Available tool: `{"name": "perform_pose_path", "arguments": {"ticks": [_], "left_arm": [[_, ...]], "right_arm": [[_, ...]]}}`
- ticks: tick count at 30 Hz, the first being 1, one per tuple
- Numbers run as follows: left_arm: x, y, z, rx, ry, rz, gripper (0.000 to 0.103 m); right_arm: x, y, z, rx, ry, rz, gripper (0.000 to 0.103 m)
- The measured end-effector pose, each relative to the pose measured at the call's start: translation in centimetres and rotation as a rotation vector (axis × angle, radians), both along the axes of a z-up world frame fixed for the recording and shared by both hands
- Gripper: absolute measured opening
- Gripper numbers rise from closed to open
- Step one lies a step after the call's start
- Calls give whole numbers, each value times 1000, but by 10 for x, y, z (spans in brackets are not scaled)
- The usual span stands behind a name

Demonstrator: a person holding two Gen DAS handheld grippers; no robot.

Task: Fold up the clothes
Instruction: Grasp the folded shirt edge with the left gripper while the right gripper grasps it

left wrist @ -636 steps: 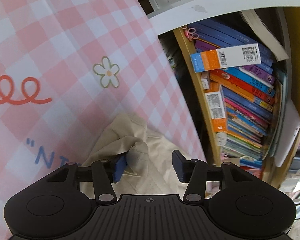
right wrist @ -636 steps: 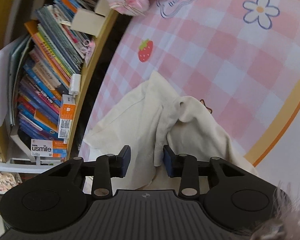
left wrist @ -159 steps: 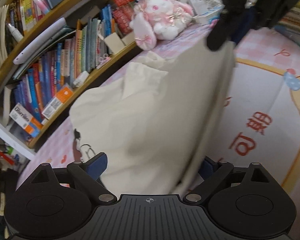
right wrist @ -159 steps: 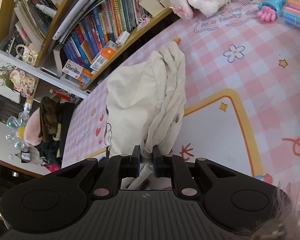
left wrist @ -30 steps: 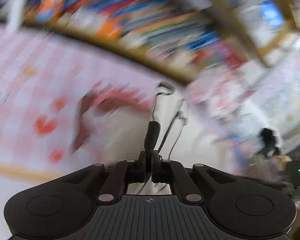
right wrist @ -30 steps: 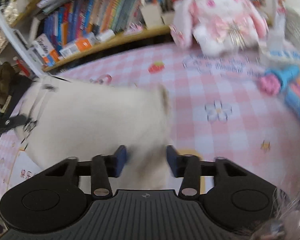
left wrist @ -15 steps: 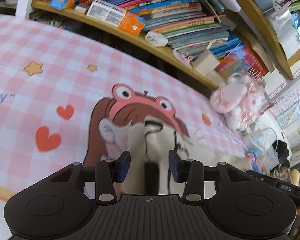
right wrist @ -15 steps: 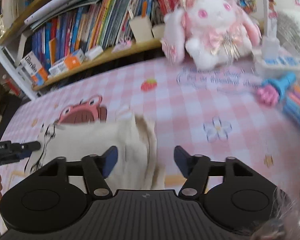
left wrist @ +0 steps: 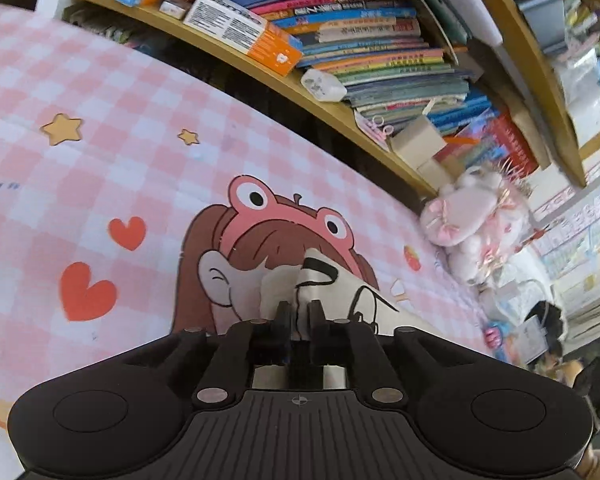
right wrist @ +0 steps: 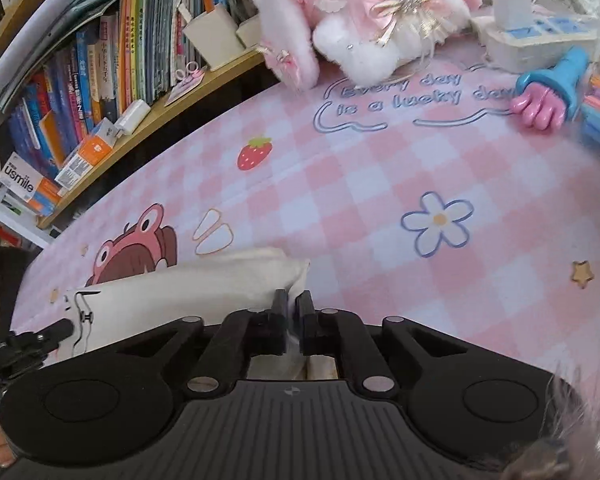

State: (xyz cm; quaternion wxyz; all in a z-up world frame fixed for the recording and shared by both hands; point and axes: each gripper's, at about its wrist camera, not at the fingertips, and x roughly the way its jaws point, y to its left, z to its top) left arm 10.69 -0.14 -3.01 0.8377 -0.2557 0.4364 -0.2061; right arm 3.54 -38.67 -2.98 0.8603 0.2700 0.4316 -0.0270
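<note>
Cream garment point(right wrist: 188, 284) lies folded on the pink checked counter point(right wrist: 380, 200), at approx 9 o'clock of the right-wrist view, over a frog cartoon print point(left wrist: 288, 220). Left gripper point(left wrist: 299, 312): jaws clenched on the garment's black-printed corner, cloth pinched between them. Right gripper point(right wrist: 293, 304): jaws clenched on the garment's opposite end at 6 o'clock. Plush bunny point(right wrist: 364, 12) sits at 12 o'clock w/ a bookshelf point(right wrist: 100, 60) at 10 o'clock behind the counter.
</note>
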Motion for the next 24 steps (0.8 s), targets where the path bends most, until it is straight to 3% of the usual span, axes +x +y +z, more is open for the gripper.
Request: {"name": "perform_pose_path", "arguments": {"ticks": [2,4,5,6,8,11,13,15,17,19,21,24], "left_arm": [[-12,9,7,5,-11,-8,21],[-24,15,12,9,-16,-23,39],[-32,17,13,2,-13,-22,54],[-39,19,14,-6,-9,-21,65],[-51,21,9,-35,14,-12,68],[-59,22,-4,-65,66,12,67],[-60,19,-13,-61,98,24,62],[-60,15,-16,-57,110,11,22],[-64,11,-11,-48,81,-7,14],[-70,10,-5,-40,45,-11,12],[-69,12,-11,-27,70,-1,12],[-67,9,-15,23,80,-15,21]], "right_arm": [[-11,-3,9,-30,-17,-12,11],[-24,-8,19,-61,-35,-22,16],[-33,-9,23,-58,-45,-23,19],[-43,-11,27,-39,-51,-15,31],[-59,-10,30,9,-56,-2,49],[-77,1,28,61,-41,36,54],[-83,9,22,70,-21,41,56],[-82,17,13,79,8,32,55],[-82,19,3,97,42,15,49],[-85,18,0,109,33,3,45],[-86,16,-1,114,30,2,42],[-86,16,-2,120,29,12,41]]}}
